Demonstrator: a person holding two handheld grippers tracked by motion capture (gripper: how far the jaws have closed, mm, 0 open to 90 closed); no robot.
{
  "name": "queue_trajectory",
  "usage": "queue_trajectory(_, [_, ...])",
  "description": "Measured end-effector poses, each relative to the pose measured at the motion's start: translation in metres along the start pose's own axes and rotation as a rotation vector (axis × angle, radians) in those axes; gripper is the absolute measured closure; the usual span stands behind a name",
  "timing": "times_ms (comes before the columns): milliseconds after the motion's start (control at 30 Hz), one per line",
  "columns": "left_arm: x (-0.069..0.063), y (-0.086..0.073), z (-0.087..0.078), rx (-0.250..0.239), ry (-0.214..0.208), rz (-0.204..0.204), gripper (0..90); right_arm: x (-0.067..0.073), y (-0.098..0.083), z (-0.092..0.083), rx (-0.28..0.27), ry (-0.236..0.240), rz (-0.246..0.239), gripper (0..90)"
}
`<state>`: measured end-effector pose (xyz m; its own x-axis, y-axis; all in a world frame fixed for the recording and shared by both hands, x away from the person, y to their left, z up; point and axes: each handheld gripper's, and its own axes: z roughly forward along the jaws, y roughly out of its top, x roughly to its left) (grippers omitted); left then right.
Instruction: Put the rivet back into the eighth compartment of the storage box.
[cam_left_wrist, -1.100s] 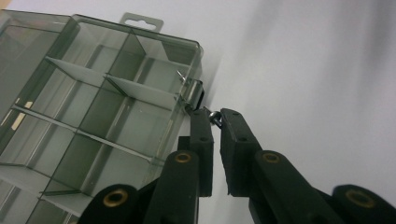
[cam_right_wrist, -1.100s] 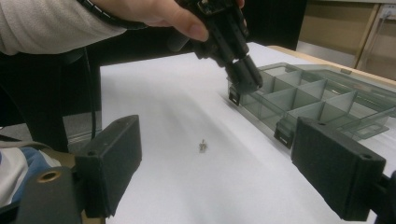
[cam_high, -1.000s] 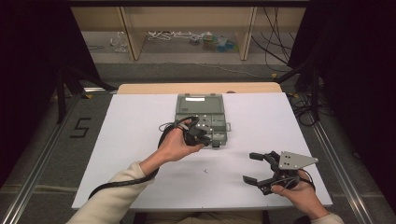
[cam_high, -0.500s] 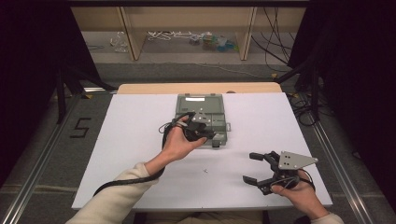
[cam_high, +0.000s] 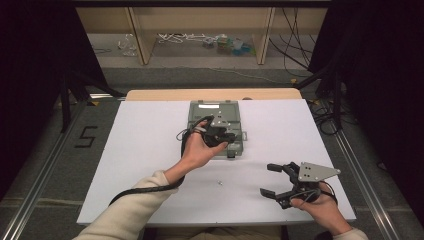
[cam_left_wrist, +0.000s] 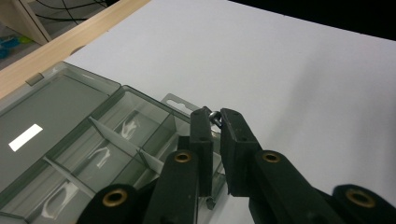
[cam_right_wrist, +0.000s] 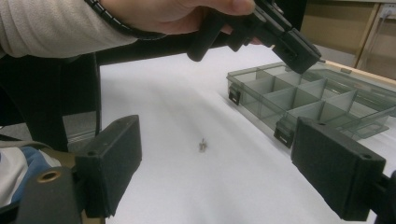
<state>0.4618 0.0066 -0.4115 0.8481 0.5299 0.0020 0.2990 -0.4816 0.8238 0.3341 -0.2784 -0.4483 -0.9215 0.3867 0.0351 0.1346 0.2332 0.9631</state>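
An open grey compartment box (cam_high: 215, 111) lies at the table's middle back. My left gripper (cam_high: 226, 142) hangs over its near right compartments, shut on a small metal screw (cam_left_wrist: 215, 116) pinched at its tips (cam_left_wrist: 215, 119). The box's clear dividers (cam_left_wrist: 116, 135) show below those jaws. In the right gripper view the left gripper (cam_right_wrist: 306, 52) hovers above the box (cam_right_wrist: 299, 100). A second small screw (cam_high: 219, 182) (cam_right_wrist: 202, 145) lies loose on the white table. My right gripper (cam_high: 266, 180) (cam_right_wrist: 215, 168) rests near the front right, open and holding nothing, pointing at that screw.
The white tabletop (cam_high: 145, 150) ends in a wooden strip (cam_high: 210, 94) at the back. Cables (cam_high: 145, 189) trail from the left gripper along the forearm. Dark floor and metal rails (cam_high: 360, 170) flank the table.
The left hand has shifted slightly over the box with the screw still pinched. The right gripper has stayed put.
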Motion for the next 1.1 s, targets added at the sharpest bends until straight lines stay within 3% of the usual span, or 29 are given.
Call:
queue_trajectory(333, [0.004,0.006,0.009,-0.009,0.015,-0.007,83.1,0.000,0.000,0.000,0.001,0.000,-0.002,17.2])
queue_trajectory(367, [0.003,0.006,0.011,-0.017,0.020,-0.026,83.1,0.000,0.000,0.000,0.001,0.001,0.001,17.2])
queue_trajectory(433, [0.007,0.007,0.012,0.000,0.020,-0.009,83.1,0.000,0.000,0.000,0.001,0.001,0.000,17.2])
queue_trajectory(600, [0.009,0.007,0.016,0.004,0.027,-0.025,83.0,0.000,0.000,0.000,-0.001,0.002,0.001,17.2])
queue_trajectory(1100, [0.013,0.004,0.022,0.034,0.007,-0.021,81.3,0.000,0.000,0.000,-0.002,0.007,0.003,17.2])
